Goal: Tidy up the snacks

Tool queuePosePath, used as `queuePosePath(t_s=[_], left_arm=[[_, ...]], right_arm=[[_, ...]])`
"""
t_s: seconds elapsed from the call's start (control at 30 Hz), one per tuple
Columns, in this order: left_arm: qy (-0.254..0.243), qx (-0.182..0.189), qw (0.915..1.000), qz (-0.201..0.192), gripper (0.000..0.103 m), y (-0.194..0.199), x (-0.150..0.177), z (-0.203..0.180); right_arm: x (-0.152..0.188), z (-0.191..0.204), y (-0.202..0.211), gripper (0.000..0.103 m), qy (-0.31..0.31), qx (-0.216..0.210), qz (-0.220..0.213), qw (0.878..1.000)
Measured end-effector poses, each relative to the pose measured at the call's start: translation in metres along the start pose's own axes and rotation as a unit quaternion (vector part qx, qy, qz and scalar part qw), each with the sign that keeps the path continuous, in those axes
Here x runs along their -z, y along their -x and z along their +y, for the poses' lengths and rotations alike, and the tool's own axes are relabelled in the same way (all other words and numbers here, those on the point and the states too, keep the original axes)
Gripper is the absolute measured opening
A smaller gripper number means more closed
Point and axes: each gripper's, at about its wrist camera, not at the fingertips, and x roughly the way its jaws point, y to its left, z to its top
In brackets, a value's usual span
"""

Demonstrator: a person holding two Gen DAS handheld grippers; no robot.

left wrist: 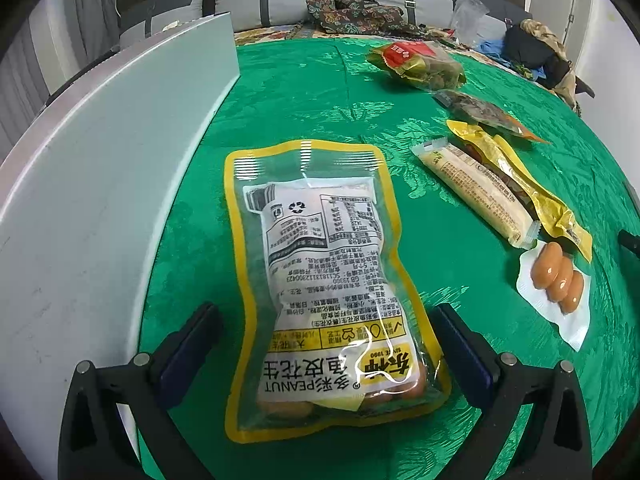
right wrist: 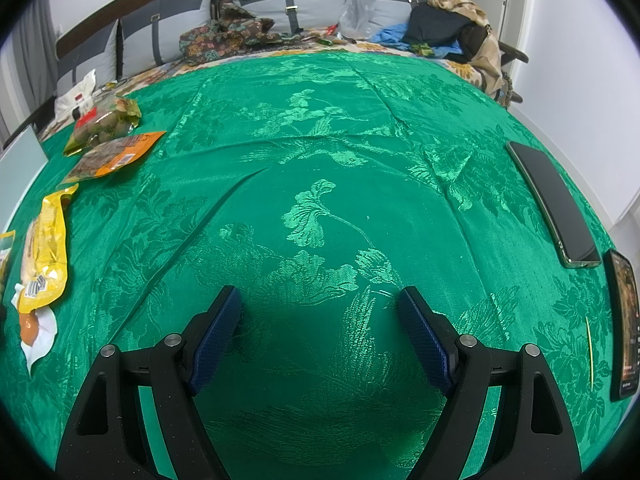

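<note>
Two grippers, both spread wide with nothing between the pads: my left gripper (left wrist: 324, 344) straddles the near end of the peanut bag (left wrist: 320, 280), which lies flat and label-up on the green tablecloth (left wrist: 304, 92) just beside the white box wall (left wrist: 100, 184), so I judge that's the pickup lined up. Remaining snacks, the cream bar (left wrist: 476, 196), yellow pouch (left wrist: 532, 196) and sausage pack (left wrist: 558, 280), sit in a row well right. My right gripper (right wrist: 320, 320) hovers over bare cloth, parked clear of the two phones (right wrist: 556, 204).

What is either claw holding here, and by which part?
Nothing. The left claw is open astride the peanut bag, pads clear of it; the right claw is open over bare green tablecloth.
</note>
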Motion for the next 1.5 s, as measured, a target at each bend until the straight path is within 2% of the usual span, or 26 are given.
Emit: queuePosePath(t_s=[0.2,0.53,0.87,0.93,1.0,1.07,1.1,1.5], left_arm=[[-0.005,0.003,0.9999,0.008,0.103,-0.004,-0.008,0.001],[-0.026,0.014,0.9985,0.045,0.103,-0.009,-0.019,0.004],[-0.015,0.006,0.9984,0.054,0.102,-0.006,-0.017,0.004],[-0.016,0.009,0.9986,0.049,0.097,-0.003,-0.015,0.003],[-0.029,0.016,0.9987,0.039,0.078,0.003,-0.014,-0.001],[-0.040,0.015,0.9985,0.036,0.074,0.008,-0.013,-0.005],[-0.043,0.015,0.9985,0.032,0.068,0.009,-0.012,-0.005],[0.002,0.048,0.9987,0.016,0.067,0.023,0.002,0.010]], right_arm=[[0.000,0.000,0.000,0.083,0.000,0.000,0.000,1.000],[0.000,0.000,0.000,0.083,0.000,0.000,0.000,1.000],[0.000,0.000,0.000,0.083,0.000,0.000,0.000,1.000],[0.000,0.000,0.000,0.083,0.000,0.000,0.000,1.000],[0.000,0.000,0.000,0.083,0.000,0.000,0.000,1.000],[0.000,0.000,0.000,0.083,0.000,0.001,0.000,1.000],[0.000,0.000,0.000,0.083,0.000,0.001,0.000,1.000],[0.000,0.000,0.000,0.084,0.000,0.000,0.000,1.000]])
